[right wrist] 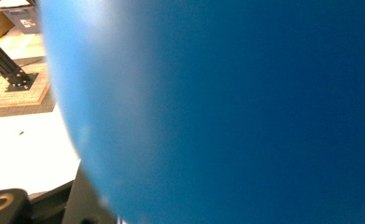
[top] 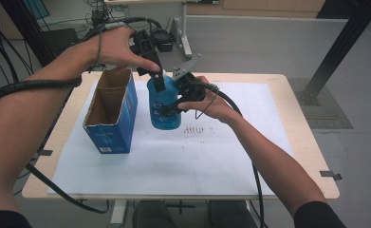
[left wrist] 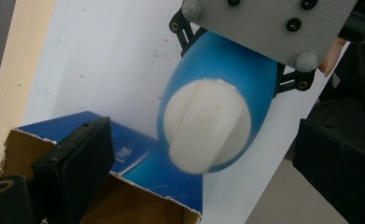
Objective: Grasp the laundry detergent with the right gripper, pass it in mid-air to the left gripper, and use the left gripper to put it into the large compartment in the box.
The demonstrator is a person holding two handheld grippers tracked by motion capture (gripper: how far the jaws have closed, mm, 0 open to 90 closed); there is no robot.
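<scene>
A light wooden surface (top: 301, 142) carries a white paper sheet (top: 183, 161), with grey floor and a black frame post behind. On the sheet stands an open blue cardboard box (top: 111, 116), its top flaps up and its brown inside showing. Just beside it, on its right, is a blue bottle (top: 164, 107) with a white cap (left wrist: 207, 125). The right gripper (top: 173, 105) grips the bottle's body from the side, jaws closed on it; in the right gripper view the blue wall sits hard against the lens. The left gripper (top: 158, 78) comes down over the bottle's top, its jaws spread to either side of the cap and not pressing on it.
</scene>
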